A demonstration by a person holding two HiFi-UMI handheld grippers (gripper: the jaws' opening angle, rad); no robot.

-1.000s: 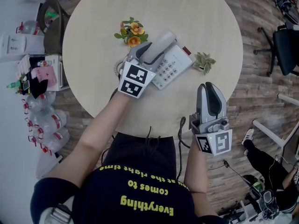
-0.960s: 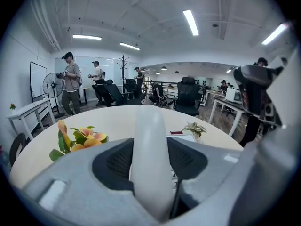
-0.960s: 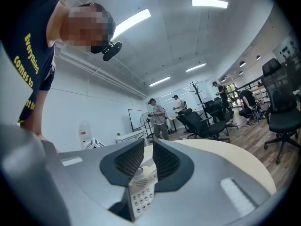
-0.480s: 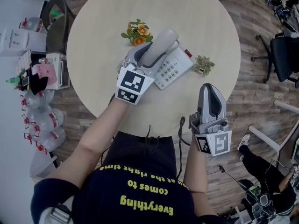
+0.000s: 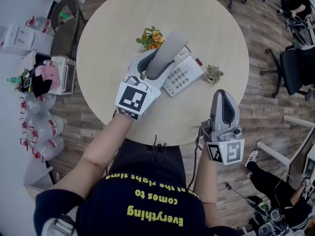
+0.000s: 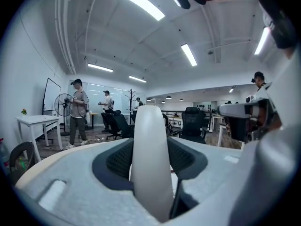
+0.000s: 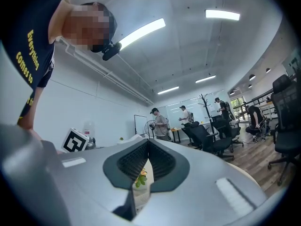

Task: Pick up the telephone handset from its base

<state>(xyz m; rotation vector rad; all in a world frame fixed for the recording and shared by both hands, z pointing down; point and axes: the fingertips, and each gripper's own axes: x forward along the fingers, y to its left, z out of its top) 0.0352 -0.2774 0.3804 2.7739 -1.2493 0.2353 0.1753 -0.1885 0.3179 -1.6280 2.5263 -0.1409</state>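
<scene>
One handset [image 5: 167, 53] in left gripper [image 5: 150, 63], one base [image 5: 183, 75], two plants [image 5: 152, 37] [image 5: 213, 73]

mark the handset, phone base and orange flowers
handset [image 5: 169, 52], head view, middle of its grip.
phone base [image 5: 181, 75], head view, keypad.
orange flowers [image 5: 154, 36], head view, a bloom.

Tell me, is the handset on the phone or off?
Off: the left gripper holds the handset tilted up above the base.

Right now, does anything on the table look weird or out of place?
Only the handset: it is off the phone base, held tilted above it by the left hand-held gripper, which is closed on it. Nothing on the table looks spilled or broken.
</scene>
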